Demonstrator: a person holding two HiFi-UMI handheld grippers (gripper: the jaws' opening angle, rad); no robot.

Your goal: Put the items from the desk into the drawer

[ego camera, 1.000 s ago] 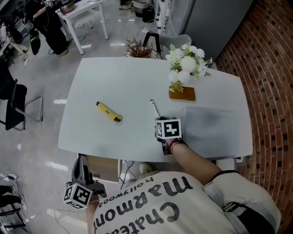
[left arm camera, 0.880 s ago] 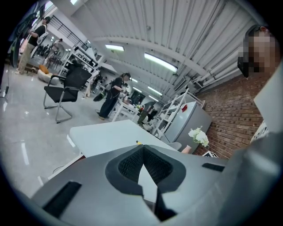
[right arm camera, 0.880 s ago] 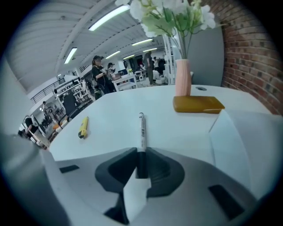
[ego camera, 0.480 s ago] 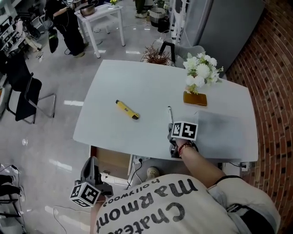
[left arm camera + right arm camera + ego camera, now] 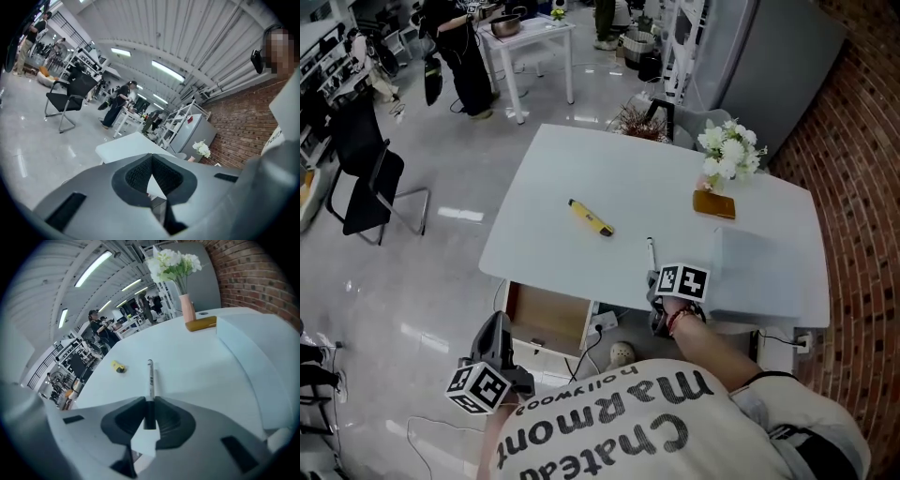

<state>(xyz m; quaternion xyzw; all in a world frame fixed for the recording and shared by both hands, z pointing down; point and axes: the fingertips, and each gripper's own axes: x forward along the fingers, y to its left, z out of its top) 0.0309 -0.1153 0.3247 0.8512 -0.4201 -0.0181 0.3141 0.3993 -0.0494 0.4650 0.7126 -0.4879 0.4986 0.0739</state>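
Right gripper view: right gripper (image 5: 149, 404) is pinching the pen (image 5: 150, 378) by its near end, the rest reaching out over the desk (image 5: 201, 376). Left gripper (image 5: 151, 161) is hanging pressed together, empty, beside the open drawer (image 5: 546, 317). Risk: such an end-grip is inviting the pen to pivot or slip during the carry.

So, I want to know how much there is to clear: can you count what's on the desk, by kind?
pen, its end clamped in the right gripper: 1
yellow tool: 1
vase of white flowers: 1
brown flat block: 1
pale grey slab: 1
Total: 5
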